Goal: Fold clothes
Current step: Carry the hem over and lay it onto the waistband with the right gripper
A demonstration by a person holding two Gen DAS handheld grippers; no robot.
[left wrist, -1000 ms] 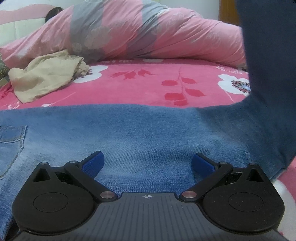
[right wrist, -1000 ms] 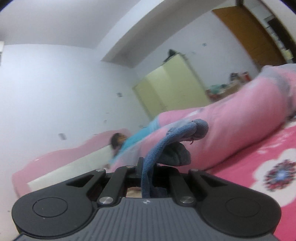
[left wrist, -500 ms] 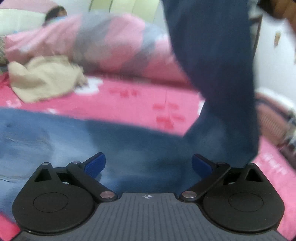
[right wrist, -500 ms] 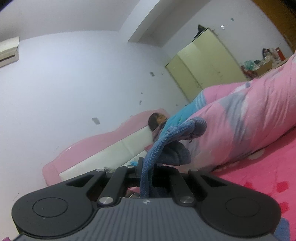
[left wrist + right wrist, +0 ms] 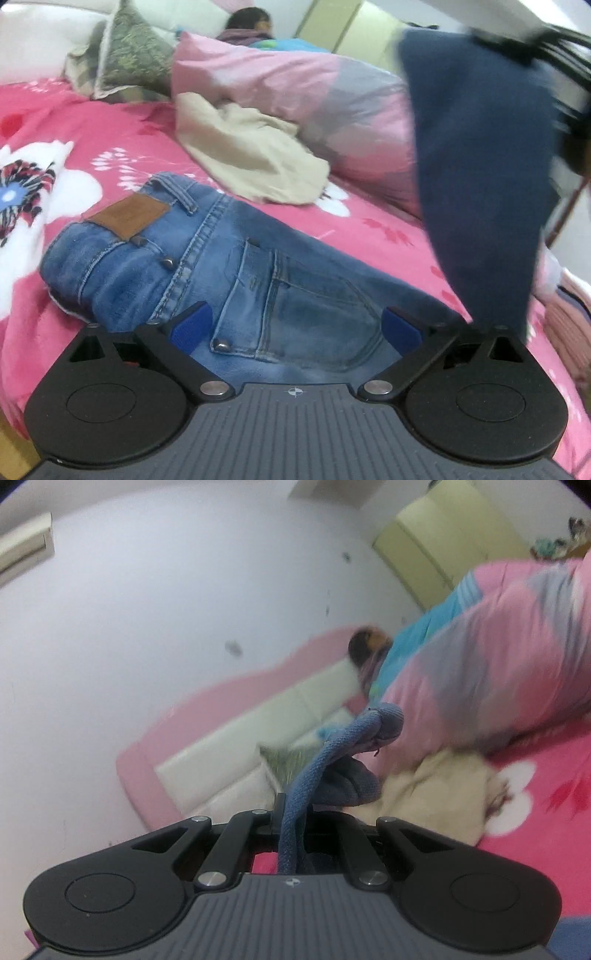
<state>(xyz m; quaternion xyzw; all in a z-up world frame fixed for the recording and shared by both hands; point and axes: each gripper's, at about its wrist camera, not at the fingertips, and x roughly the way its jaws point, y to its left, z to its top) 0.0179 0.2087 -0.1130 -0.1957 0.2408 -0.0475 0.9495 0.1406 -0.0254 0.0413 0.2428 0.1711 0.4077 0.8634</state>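
Blue jeans [image 5: 258,273] lie on the pink flowered bed [image 5: 44,206], waistband and leather patch to the left, a back pocket in the middle. My left gripper [image 5: 295,328] hovers open just over the pocket, blue pads [image 5: 188,326] wide apart and holding nothing. One trouser leg [image 5: 480,166] is lifted and hangs dark at the right of the left wrist view. My right gripper [image 5: 291,812] is shut on that leg's hem [image 5: 332,753], which bunches up between the fingers, held high above the bed.
A crumpled beige garment [image 5: 251,162] lies beyond the jeans against a pink and grey duvet [image 5: 295,92]. A patterned pillow [image 5: 125,55] and a person lying down [image 5: 251,22] are at the headboard [image 5: 229,753]. A yellow wardrobe [image 5: 450,535] stands behind.
My left gripper has slid along the jeans from the leg to the seat and waistband, staying open. My right gripper, still shut on the hem, has swung the lifted leg sideways across the bed.
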